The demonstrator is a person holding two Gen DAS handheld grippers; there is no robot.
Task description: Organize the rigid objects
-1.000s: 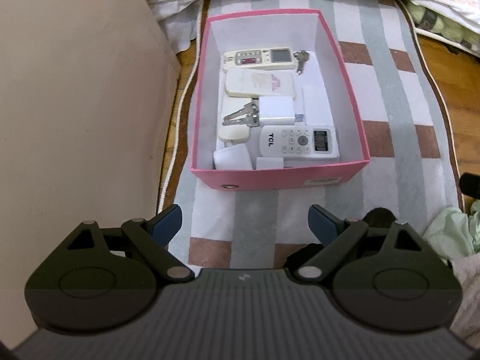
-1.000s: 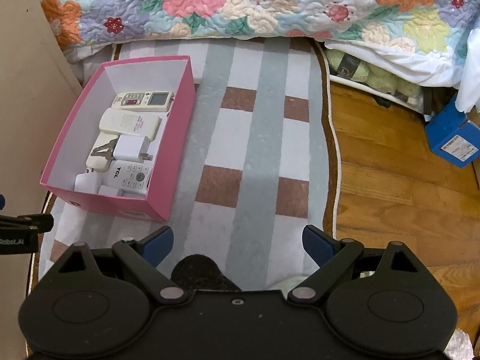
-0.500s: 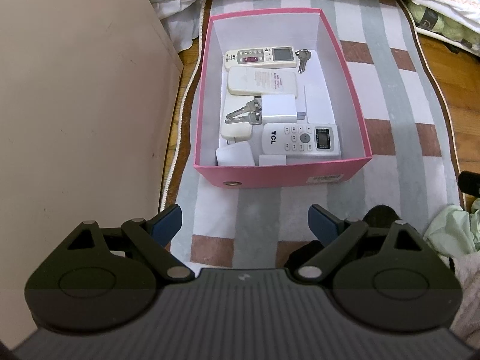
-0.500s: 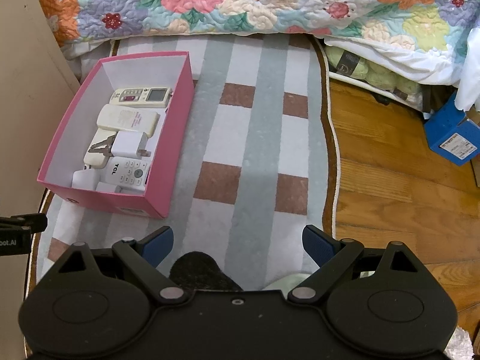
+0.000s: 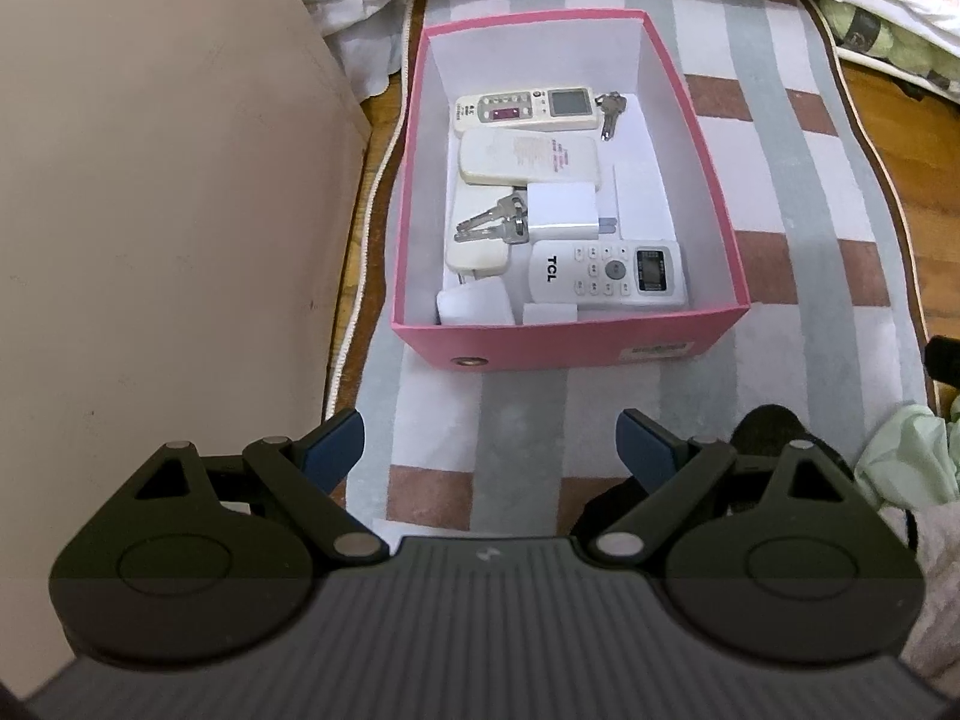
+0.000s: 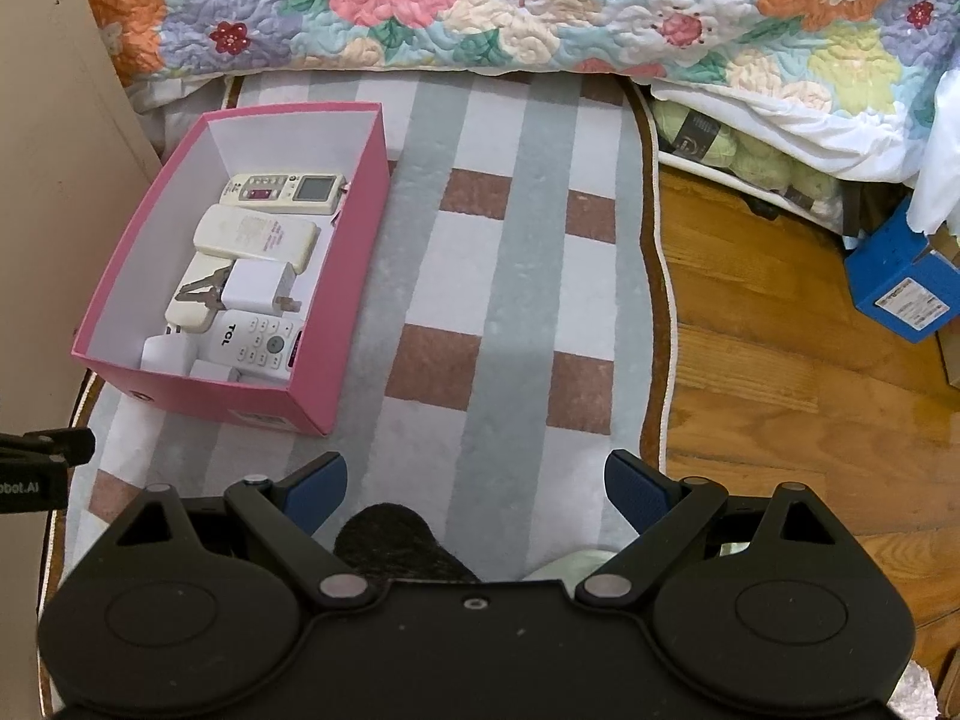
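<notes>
A pink box [image 5: 540, 348] [image 6: 354, 276] stands on a striped rug [image 5: 798, 222] [image 6: 516, 276]. Inside lie a white TCL remote [image 5: 606, 279] [image 6: 258, 345], a remote with a screen [image 5: 528, 109] [image 6: 285, 192], a cream remote [image 5: 528, 159] [image 6: 255, 237], a white charger [image 5: 564, 213] [image 6: 255, 288], keys [image 5: 489, 222] and small white blocks [image 5: 477, 306]. My left gripper [image 5: 492, 450] hangs open over the rug, just in front of the box. My right gripper [image 6: 477, 489] is open too, to the right of the box, with nothing between its fingers.
A beige panel [image 5: 162, 210] rises left of the box. A floral quilt [image 6: 480, 0] hangs at the back. Wooden floor [image 6: 780, 390] with a blue box [image 6: 900, 288] lies to the right. A dark sock [image 6: 396, 546] and pale green cloth [image 5: 906, 456] sit near the grippers.
Both views have shifted very slightly, so the box sits a touch lower in the right wrist view. Both grippers stay open and nothing in the box has moved.
</notes>
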